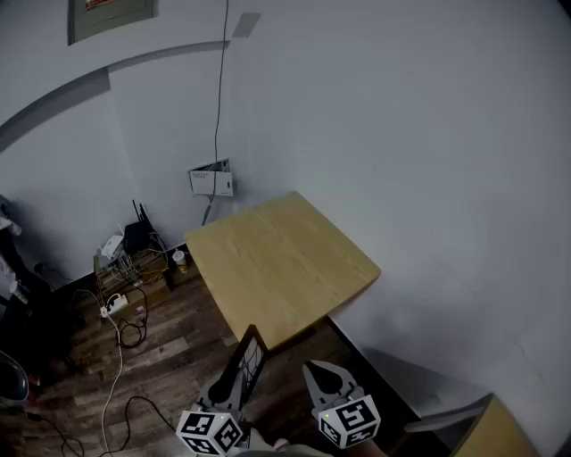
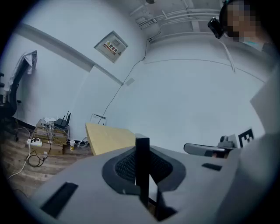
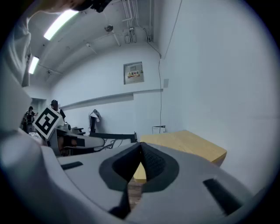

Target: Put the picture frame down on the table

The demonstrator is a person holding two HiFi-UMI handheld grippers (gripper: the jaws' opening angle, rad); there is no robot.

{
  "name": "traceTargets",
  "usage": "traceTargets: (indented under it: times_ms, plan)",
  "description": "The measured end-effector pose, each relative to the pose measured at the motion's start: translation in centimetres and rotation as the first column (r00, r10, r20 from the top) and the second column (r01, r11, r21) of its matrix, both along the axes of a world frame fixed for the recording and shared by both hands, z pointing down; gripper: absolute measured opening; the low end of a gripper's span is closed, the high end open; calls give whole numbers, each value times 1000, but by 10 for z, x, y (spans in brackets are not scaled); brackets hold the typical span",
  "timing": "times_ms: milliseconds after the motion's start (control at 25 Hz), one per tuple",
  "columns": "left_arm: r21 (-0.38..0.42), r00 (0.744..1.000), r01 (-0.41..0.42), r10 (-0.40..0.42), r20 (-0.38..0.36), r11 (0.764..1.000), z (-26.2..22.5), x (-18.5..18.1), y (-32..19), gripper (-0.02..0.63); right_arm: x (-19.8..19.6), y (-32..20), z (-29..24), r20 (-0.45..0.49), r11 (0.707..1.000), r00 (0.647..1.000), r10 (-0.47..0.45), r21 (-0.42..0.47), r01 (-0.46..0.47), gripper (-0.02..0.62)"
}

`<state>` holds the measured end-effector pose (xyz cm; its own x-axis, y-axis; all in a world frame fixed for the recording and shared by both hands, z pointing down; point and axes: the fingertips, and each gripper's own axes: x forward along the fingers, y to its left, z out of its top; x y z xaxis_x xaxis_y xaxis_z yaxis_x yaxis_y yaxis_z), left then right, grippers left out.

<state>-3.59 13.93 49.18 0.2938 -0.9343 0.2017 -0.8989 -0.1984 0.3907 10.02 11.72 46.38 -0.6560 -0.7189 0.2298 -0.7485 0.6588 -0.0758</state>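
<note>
left claw (image 1: 236,373) clamps the picture frame (image 1: 250,350), right claw (image 1: 312,370) is closed and empty; wall sign (image 3: 133,72) print is unreadable.

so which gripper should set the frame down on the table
Left. The left gripper is clamped on the picture frame, which stands on edge just short of the table's near edge. The right gripper is shut with nothing in it.

In the left gripper view the picture frame (image 2: 142,157) shows only its thin dark edge (its face is out of sight), lower end hidden inside the left hand-held gripper (image 1: 236,379) — the wall sign (image 1: 111,16) is cut by the head view's top edge
</note>
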Motion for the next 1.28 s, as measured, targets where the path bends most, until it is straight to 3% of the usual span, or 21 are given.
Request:
traceTargets:
  times_ms: [200,720,880,1280]
  plan:
    - [-10,1000,-4,4,17,1000,-6,3,16,28,1,19,-6,43,1000,999,19,1,-19,0]
    - [-1,999,35,-35,34,999,-12,8,38,28,-2,40,-7,38,999,998,-50,24,49,0]
    - [-2,999,35,-35,25,999,-12,7,44,28,-7,47,-4,79,997,994,-72,2,72,0]
    - [-44,999,54,-54,5,998,-15,-2,26,28,-3,26,0,97,999,995,-29,-19,31,0]
